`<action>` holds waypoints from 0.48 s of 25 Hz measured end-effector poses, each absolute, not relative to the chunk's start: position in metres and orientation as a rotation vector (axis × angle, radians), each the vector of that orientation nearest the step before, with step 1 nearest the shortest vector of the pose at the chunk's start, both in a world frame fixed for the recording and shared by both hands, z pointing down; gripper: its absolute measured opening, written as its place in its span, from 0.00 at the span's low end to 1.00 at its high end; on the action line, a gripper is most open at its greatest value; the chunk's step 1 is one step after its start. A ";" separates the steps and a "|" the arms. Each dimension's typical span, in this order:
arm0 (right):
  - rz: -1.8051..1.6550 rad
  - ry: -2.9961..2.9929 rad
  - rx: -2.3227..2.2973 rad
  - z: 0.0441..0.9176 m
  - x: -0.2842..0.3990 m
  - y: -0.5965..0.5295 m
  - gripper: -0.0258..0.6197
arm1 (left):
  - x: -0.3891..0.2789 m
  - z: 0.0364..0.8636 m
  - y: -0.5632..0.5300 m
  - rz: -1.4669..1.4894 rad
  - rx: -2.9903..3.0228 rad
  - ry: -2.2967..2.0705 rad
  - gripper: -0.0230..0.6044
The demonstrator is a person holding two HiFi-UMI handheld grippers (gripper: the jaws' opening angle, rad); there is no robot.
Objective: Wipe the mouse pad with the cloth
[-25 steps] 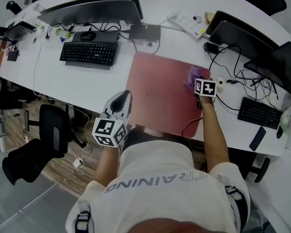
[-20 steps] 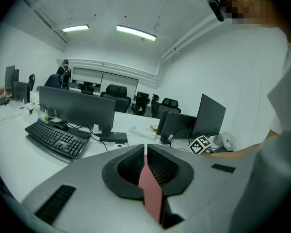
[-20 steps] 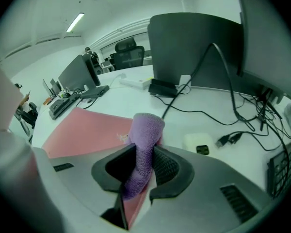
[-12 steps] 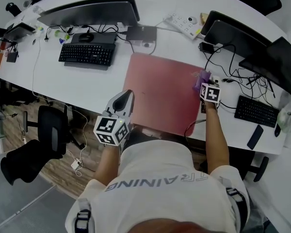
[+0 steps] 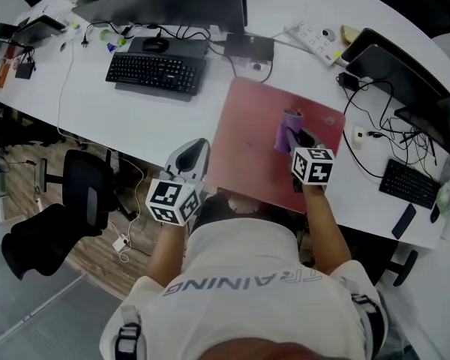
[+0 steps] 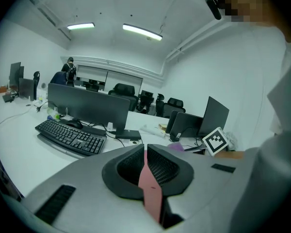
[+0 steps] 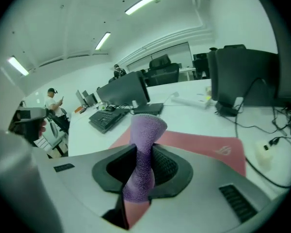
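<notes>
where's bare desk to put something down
Bare desk lies between the keyboard and the pad, toward the front edge; the pad left of the cloth is free too. Right of the pad, cables crowd it.

A long white curved desk (image 5: 135,126) runs across the top of the head view, from 9 o'clock to 3 o'clock. At 8 o'clock is a brown wooden floor (image 5: 90,257), and a black office chair (image 5: 86,193) stands on it, just beside the desk. The room's plain walls (image 6: 218,67) are white. Two long bright ceiling lights (image 6: 141,31) shine at 12 o'clock in the left gripper view.
</notes>
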State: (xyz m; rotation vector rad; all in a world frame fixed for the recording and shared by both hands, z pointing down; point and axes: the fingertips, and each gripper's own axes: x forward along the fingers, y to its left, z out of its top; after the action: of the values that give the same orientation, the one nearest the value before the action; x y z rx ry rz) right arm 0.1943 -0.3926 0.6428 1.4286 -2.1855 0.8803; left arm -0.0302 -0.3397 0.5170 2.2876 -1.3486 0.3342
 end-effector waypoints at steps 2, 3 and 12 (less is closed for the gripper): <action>0.923 -2.219 1.358 0.649 0.148 -0.390 0.20 | -0.048 0.523 -0.339 0.344 2.277 -1.346 0.09; 0.939 -2.226 1.328 0.654 0.125 -0.390 0.20 | -0.058 0.526 -0.339 0.349 2.271 -1.345 0.09; 0.974 -2.248 1.080 0.694 -0.053 -0.372 0.20 | -0.129 0.553 -0.342 0.385 2.264 -1.264 0.09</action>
State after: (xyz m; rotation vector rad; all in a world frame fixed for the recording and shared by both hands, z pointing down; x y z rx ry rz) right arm -0.0529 -0.3715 0.6943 1.0797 -2.2475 0.9738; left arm -0.1290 -0.3422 0.5530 2.2645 -1.2638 0.3849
